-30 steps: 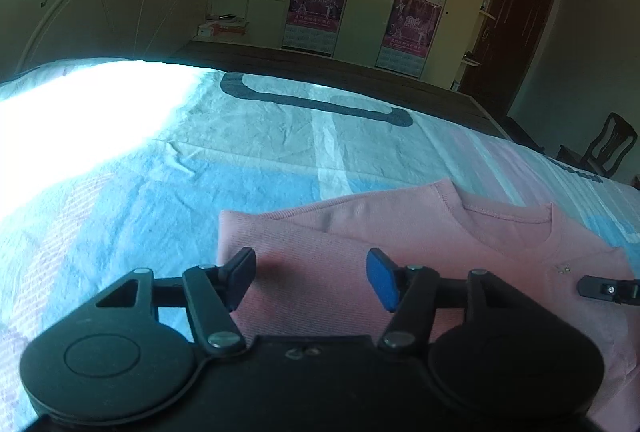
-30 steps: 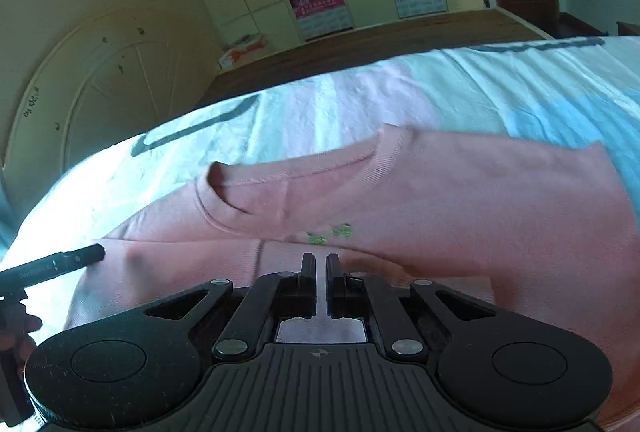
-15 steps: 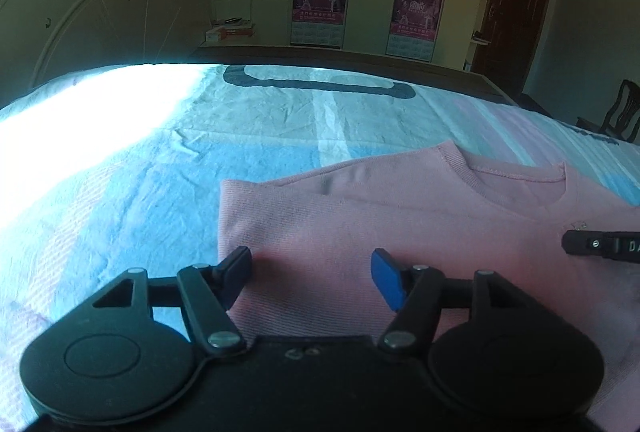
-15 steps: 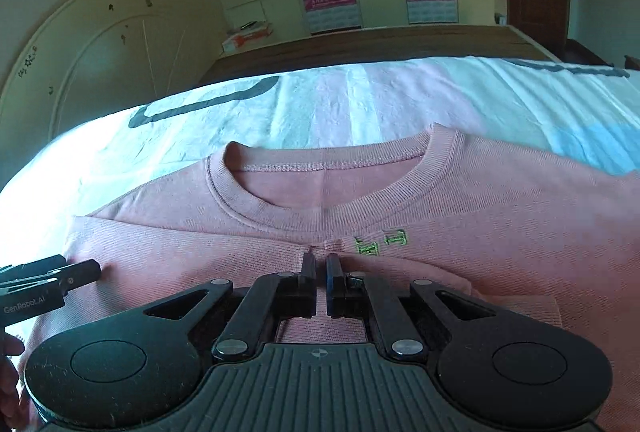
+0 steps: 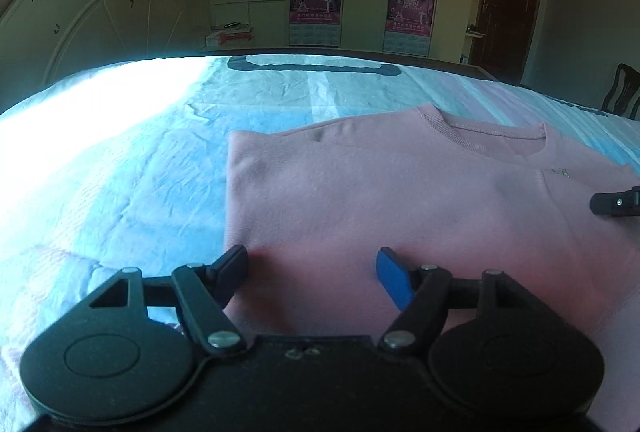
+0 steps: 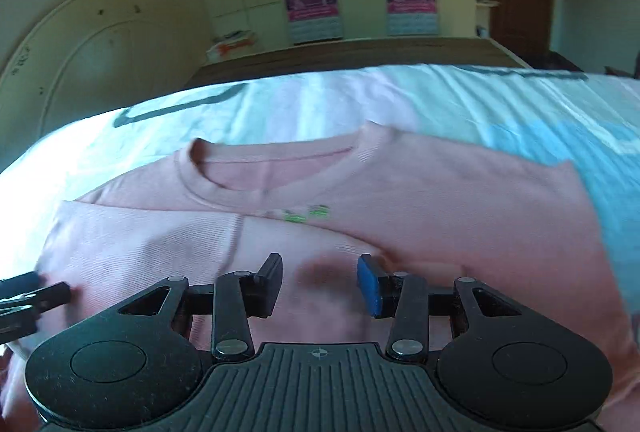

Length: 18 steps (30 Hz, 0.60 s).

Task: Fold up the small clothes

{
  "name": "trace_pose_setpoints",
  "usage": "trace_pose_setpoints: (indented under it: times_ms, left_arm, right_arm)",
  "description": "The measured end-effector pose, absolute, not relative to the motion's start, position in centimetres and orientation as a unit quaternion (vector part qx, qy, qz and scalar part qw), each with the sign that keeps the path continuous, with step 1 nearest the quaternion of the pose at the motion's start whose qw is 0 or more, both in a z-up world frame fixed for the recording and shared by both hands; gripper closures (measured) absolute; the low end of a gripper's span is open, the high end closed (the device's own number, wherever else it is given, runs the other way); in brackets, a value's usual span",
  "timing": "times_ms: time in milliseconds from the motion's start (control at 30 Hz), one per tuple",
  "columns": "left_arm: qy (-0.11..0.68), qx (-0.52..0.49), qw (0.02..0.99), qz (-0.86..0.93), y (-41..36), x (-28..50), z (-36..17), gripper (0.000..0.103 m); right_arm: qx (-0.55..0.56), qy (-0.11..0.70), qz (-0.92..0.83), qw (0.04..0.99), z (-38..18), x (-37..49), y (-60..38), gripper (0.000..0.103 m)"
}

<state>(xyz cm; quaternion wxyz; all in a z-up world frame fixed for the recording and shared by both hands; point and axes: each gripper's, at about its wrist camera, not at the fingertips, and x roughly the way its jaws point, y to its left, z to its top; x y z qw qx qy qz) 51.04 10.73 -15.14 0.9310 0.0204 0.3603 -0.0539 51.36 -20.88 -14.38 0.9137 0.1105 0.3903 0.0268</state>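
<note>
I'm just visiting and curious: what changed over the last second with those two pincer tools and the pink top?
The right gripper opened: its jaws were shut a second ago and now stand apart, empty, above the pink sweater, so it seems to have let go of the fabric. The left gripper stayed open over the sweater's left edge. The sweater remains flat and partly folded on the bed sheet.

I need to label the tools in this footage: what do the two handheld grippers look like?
Both the left gripper and the right gripper are matte black plastic with round side discs, silver rivets and linkage arms. Each has one black and one blue pad on its jaws. The right body is ribbed, with a small crosshair mark.
</note>
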Motion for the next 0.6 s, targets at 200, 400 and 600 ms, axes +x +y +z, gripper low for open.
trace_pose_setpoints:
  times_ms: [200, 400, 600]
  left_arm:
    - [0.356, 0.03, 0.932, -0.061, 10.0, 49.2, -13.9, 0.034]
    - [0.357, 0.03, 0.932, -0.06, 10.1, 46.4, -13.8, 0.034]
    - [0.369, 0.056, 0.925, -0.066, 9.0, 45.6, -14.5, 0.032]
  right_arm:
    - [0.126, 0.384, 0.026, 0.914, -13.2, 49.7, -22.2, 0.077]
    - [0.106, 0.4, 0.011, 0.91, -12.9, 45.8, -22.3, 0.077]
    - [0.122, 0.415, 0.003, 0.902, -13.9, 44.2, -22.7, 0.077]
